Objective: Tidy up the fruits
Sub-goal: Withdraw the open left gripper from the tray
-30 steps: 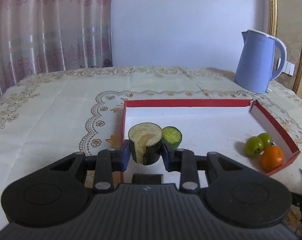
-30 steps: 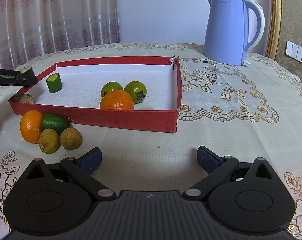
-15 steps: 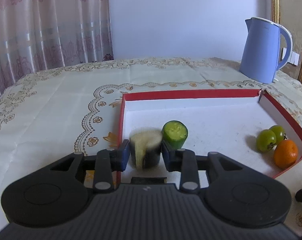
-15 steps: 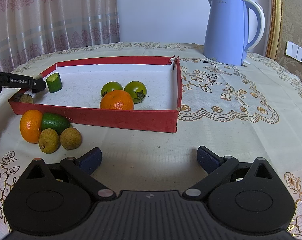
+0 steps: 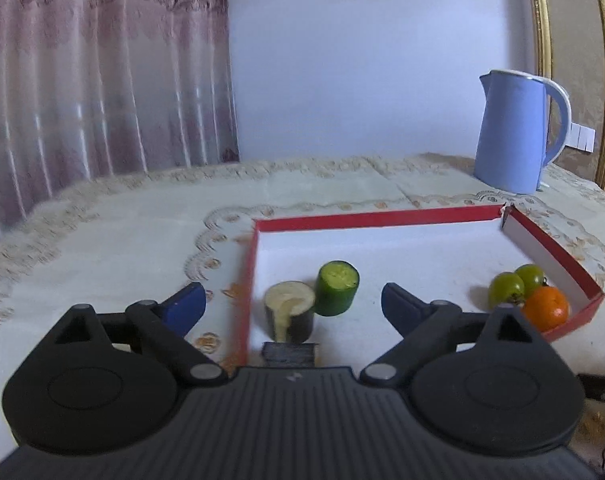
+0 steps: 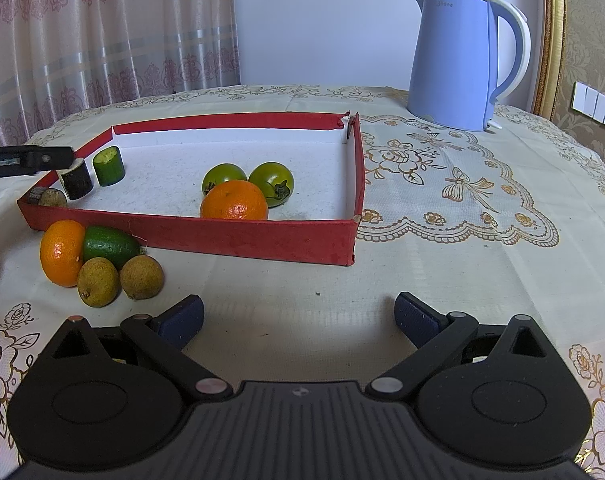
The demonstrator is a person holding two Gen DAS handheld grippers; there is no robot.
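A dark-skinned eggplant piece (image 5: 289, 312) with a pale cut top stands upright on the white floor of the red tray (image 5: 382, 218), at its near-left corner in the left wrist view, touching or just beside a green cucumber stub (image 5: 337, 288) on its far right. The left gripper (image 5: 292, 306) has just been opening: its jaws stand wide, the blue pads clear of the eggplant piece, which sits between them untouched. Toward the tray's right wall lie two green tomatoes (image 5: 516, 286) with an orange (image 5: 546, 308) pressed against them on the near side. From the right wrist view, a small brown fruit (image 6: 52, 199) rests in the tray corner next to the eggplant piece. Outside the tray, against its near wall, a second orange (image 6: 61, 252), a green avocado-like fruit (image 6: 109, 245) and two brown round fruits (image 6: 120, 280) cluster on the embroidered tablecloth (image 6: 442, 184). The right gripper (image 6: 298, 318) hovers over bare cloth nearer the camera, jaws spread wide and holding nothing. A blue electric kettle (image 6: 458, 60) stands at the table's far right, before a white wall and pink curtains (image 6: 102, 40).
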